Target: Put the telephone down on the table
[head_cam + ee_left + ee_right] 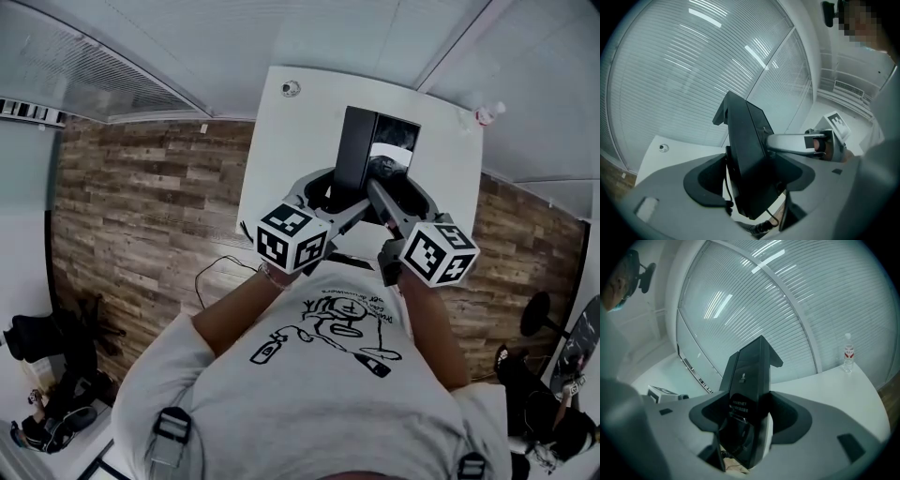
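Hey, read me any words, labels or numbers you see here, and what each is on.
Nothing reads clearly.
On the telephone: white print lines on the black casing, too small to read.
On the T-shirt: scrawled lettering in the drawing, too blurred.
On the water bottle: red label, too small.
On the marker cubes: square patterns only, no words.

Even, cool indoor light is supplied throughout, and no hard shadows are cast on the white table (281,150). Strip-light reflections are registered as glare on the blinds (693,70) in both gripper views. The telephone (750,159) is rendered dark and detail-poor. Strong fisheye curvature and vignetted corners are present.
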Available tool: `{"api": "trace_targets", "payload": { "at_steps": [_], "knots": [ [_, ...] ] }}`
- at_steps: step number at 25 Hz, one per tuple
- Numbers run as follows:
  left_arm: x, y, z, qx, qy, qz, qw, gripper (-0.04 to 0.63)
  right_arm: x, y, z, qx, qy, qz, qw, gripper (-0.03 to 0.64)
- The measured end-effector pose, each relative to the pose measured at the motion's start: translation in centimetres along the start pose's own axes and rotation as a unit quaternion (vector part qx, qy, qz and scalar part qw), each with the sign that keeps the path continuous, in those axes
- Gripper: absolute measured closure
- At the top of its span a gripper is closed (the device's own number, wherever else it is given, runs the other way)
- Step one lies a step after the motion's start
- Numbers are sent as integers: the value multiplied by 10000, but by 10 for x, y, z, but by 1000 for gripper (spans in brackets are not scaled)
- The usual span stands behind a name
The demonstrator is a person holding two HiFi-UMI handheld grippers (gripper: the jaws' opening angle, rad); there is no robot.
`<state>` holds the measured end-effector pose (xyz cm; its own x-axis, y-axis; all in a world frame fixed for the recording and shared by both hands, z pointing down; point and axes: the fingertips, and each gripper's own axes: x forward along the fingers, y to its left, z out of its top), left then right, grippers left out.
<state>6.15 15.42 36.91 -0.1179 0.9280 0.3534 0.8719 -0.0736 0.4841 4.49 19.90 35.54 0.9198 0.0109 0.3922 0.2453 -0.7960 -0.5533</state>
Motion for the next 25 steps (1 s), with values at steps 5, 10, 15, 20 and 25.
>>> {"api": "trace_targets", "payload": {
  "at_steps": [5,10,15,20,25],
  "knots": [
    [12,-6,-2,-27,6,26,10000,281,-6,-12,3,-11,9,17,10000,382],
    [17,-8,-7,-22,85,29,10000,281,-8,-19,-2,104,6,0,9999,382],
    [23,-10,-15,13,138,34,9999,281,-11,-27,-8,177,-16,7,9998,382],
    [26,-1,-24,-22,160,36,9999,281,-4,-34,-16,284,-50,-7,9996,382],
    [33,6,-34,-34,200,5,9998,281,2,-43,-26,349,-60,-68,9994,382]
  ]
}}
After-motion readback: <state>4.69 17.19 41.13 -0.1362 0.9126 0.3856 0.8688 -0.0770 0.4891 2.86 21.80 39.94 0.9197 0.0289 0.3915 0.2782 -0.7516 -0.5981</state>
